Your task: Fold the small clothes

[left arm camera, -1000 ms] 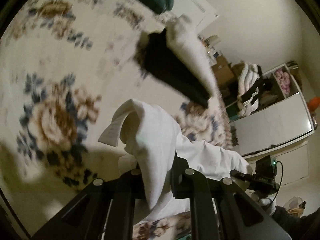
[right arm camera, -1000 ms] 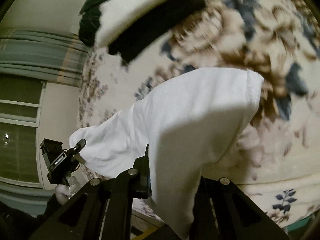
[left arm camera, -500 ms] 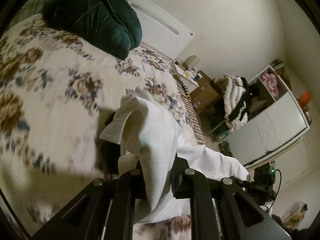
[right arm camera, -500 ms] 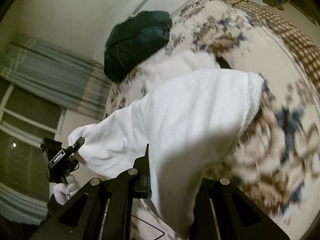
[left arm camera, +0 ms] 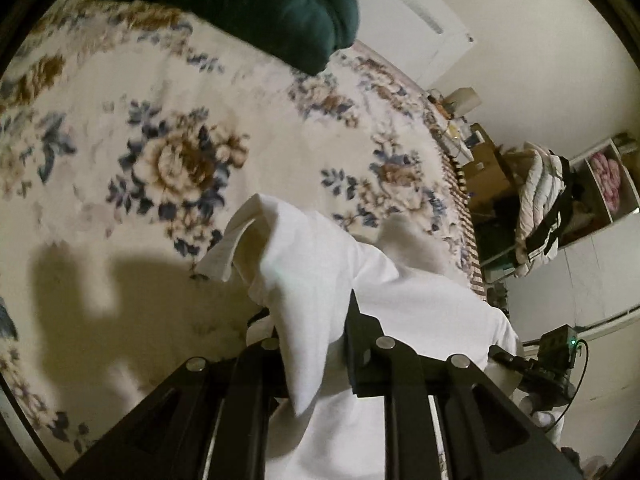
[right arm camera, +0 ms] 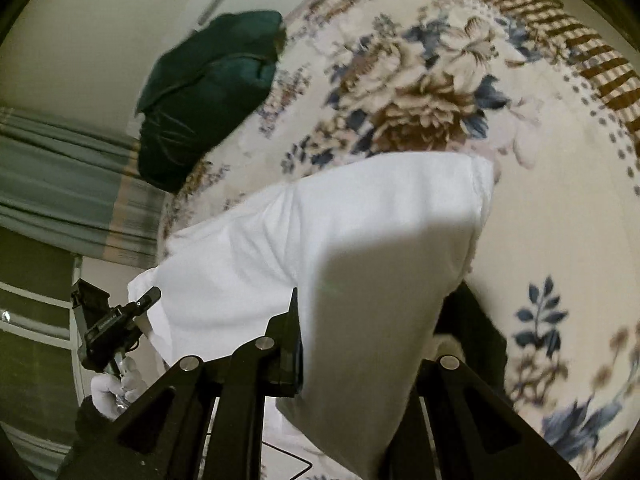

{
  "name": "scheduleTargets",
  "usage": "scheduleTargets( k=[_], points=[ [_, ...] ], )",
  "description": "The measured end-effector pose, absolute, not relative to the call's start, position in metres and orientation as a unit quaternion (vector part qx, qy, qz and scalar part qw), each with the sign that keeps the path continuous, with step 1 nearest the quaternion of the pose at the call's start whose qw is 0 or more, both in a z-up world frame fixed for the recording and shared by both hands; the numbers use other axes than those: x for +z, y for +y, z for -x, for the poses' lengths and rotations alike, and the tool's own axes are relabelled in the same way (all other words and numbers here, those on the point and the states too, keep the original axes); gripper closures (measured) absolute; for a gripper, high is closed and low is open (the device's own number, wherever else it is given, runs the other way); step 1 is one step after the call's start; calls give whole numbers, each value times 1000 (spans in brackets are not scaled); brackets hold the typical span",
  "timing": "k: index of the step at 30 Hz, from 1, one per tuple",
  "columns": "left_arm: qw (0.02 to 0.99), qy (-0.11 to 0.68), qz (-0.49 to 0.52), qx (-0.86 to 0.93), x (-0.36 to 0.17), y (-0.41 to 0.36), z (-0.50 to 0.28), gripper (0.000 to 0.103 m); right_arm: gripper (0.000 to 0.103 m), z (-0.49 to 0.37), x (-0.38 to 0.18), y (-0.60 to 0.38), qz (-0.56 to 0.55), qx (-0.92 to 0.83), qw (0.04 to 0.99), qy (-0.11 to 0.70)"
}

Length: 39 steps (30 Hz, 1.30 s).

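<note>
A white garment hangs stretched between my two grippers above a floral bed cover. My left gripper is shut on one end of it, and cloth drapes over the jaws. My right gripper is shut on the other end of the white garment, which covers its right finger. The right gripper also shows in the left wrist view, and the left gripper shows in the right wrist view. A dark cloth shows below the garment's right edge.
A dark green pillow lies at the head of the bed and also shows in the right wrist view. A white cabinet, shelves with clothes and boxes stand beside the bed. Curtains hang on the left.
Both grippers have kept their hold on the white garment while swinging over the bed. The folded black-and-white clothes seen a second ago have left the left wrist view.
</note>
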<state>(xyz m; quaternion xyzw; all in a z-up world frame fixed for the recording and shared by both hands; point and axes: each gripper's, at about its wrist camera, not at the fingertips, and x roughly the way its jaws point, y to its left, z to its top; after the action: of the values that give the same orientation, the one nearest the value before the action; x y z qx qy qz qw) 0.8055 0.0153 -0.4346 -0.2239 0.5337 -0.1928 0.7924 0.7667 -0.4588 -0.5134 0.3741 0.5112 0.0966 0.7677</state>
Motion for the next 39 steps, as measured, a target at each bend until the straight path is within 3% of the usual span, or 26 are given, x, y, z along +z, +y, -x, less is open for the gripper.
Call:
scheduleTargets(
  k=[4, 10, 15, 17, 18, 19, 20, 21, 22, 24, 32, 39],
  points=[
    [791, 532, 229, -196, -435, 16, -801, 88, 89, -773, -526, -461, -378, 96, 763, 515],
    [792, 510, 242, -234, -396, 16, -790, 88, 89, -755, -500, -480, -411, 106, 765, 484],
    [784, 541, 217, -213, -413, 6, -799, 84, 85, -762, -521, -490, -408, 73, 746, 521],
    [782, 551, 222, -189, -421, 11, -802, 74, 47, -765, -535, -492, -403, 43, 738, 540],
    [789, 549, 217, -170, -421, 14, -801, 63, 38, -765, -538, -494, -395, 25, 739, 545],
    [798, 545, 204, -155, -417, 16, -798, 46, 26, -762, -540, -497, -391, 8, 741, 546],
    [808, 541, 185, -141, -412, 16, -795, 35, 21, -759, -539, -500, -379, -14, 747, 546],
    [819, 535, 164, -130, -405, 16, -789, 18, 20, -754, -533, -500, -362, -29, 757, 543],
    [830, 525, 144, -120, -397, 15, -781, 13, 18, -750, -527, -498, -344, -37, 766, 541],
    [852, 506, 98, -95, -378, 13, -763, 13, 1, -737, -508, -488, -283, -71, 789, 541],
    [884, 466, 27, -32, -312, -13, -657, 10, 0, -661, -409, -397, -85, -157, 852, 492],
    [888, 456, -12, -56, -260, -49, -564, 10, 0, -578, -337, -334, -76, -159, 865, 471]
  ],
)
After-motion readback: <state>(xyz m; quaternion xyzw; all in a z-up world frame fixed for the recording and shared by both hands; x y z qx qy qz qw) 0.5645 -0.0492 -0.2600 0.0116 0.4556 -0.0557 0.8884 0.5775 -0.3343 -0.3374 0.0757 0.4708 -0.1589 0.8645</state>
